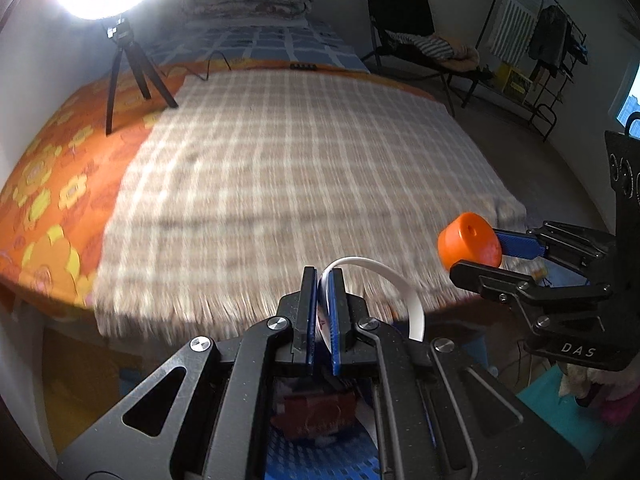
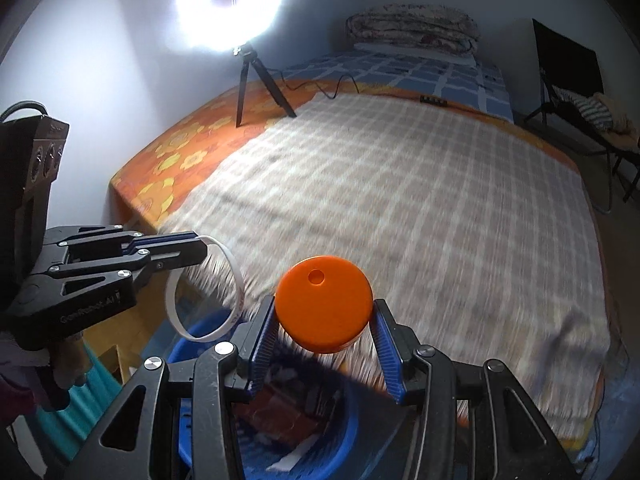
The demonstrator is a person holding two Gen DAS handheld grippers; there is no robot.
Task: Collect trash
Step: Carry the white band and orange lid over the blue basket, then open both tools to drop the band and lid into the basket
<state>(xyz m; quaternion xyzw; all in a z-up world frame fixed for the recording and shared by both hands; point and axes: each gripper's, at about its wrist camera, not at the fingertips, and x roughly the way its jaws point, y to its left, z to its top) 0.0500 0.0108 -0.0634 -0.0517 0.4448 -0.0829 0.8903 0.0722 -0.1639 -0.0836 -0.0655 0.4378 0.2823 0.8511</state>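
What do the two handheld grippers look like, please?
Both are alike. The left gripper and right gripper have black angular linkage frames with silver screw heads, and blue ribbed pads line their black fingers. The left one carries pale lettering on its side, the right one reads "DAS". A black camera housing sits on each, and the left one's has a dark cable loop.

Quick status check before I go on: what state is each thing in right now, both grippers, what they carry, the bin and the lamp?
Left gripper: shut on the white band.
White band: held by one edge, hanging above the bin.
Right gripper: shut on the orange cap.
Orange cap: gripped at its sides, in the air.
Blue bin: open, already has trash inside.
Ring lamp: on.
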